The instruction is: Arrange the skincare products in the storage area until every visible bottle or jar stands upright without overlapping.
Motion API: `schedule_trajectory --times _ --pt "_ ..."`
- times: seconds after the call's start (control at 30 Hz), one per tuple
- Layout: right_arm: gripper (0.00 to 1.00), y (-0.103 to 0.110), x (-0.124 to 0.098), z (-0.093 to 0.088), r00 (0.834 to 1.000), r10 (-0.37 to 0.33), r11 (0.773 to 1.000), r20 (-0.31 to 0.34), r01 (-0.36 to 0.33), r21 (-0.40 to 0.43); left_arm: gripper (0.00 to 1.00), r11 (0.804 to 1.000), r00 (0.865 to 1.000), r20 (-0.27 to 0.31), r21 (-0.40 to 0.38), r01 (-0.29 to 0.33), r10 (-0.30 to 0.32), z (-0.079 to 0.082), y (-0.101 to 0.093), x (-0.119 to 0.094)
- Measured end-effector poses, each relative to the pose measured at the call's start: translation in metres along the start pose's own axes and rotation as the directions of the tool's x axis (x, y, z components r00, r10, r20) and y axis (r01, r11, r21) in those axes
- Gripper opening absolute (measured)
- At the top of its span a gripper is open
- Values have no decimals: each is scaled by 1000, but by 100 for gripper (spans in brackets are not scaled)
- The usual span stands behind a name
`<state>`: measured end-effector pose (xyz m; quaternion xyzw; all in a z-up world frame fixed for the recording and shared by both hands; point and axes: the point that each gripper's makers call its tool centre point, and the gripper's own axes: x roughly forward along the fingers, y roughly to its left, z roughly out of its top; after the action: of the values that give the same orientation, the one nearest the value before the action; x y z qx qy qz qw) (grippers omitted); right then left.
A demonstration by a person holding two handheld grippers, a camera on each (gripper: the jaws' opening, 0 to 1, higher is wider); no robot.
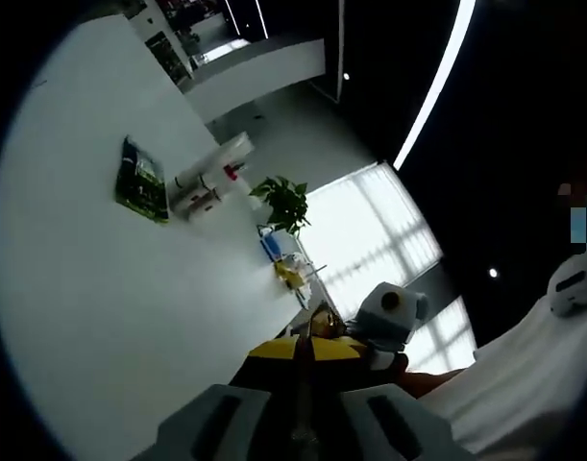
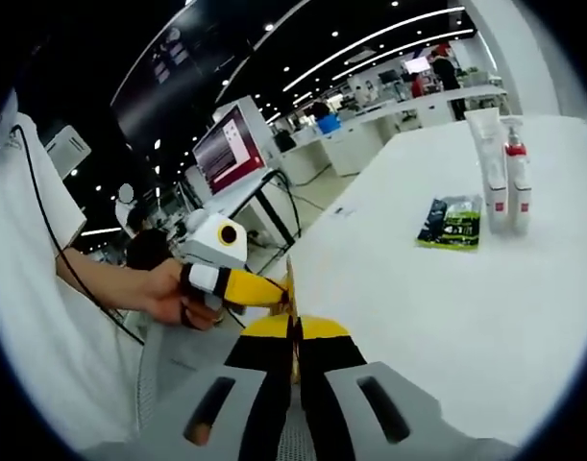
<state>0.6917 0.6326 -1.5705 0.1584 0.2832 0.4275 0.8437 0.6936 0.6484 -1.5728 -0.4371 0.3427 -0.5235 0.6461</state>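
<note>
A wide white table (image 2: 447, 307) runs bare across the lower right of the right gripper view, its far edge crossing the upper right and its near edge dropping away at centre, where the left gripper (image 2: 285, 288), held in a person's hand (image 2: 173, 293), meets the right gripper (image 2: 295, 370) tip to tip. Both tongs are clenched with nothing between the jaws. Two skincare tubes (image 2: 500, 173) stand upright side by side at upper right, just beside one green packet (image 2: 452, 223) lying flat. In the left gripper view the same tubes (image 1: 208, 182) and packet (image 1: 142, 180) sit at upper left, with open tabletop (image 1: 101, 317) below them; one potted plant (image 1: 283, 202) stands near the table's edge at centre, above the left gripper (image 1: 303, 423).
</note>
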Motion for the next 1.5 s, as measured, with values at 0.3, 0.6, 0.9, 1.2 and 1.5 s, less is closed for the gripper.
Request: schedule_trajectory --times 0.3,0.6,0.9,1.2,1.5 --pt "0 10 -1 2 998 58 997 14 -58 41 6 999 999 -45 -33 23 -24 -12 0 -3" --pt "0 10 -4 9 996 73 995 51 -77 70 1 995 993 -80 -34 89 -91 -16 -13 -3" --pt "5 6 -2 11 997 36 999 61 -38 23 0 995 992 -85 -59 83 -88 -16 -11 -8" --pt "1 -5 -3 11 997 -33 999 67 34 -10 0 997 991 -120 -48 60 -65 -19 -8 -10" --pt "3 -12 -3 13 995 -67 997 79 69 -29 0 998 993 -109 -51 48 -54 -15 -4 -16"
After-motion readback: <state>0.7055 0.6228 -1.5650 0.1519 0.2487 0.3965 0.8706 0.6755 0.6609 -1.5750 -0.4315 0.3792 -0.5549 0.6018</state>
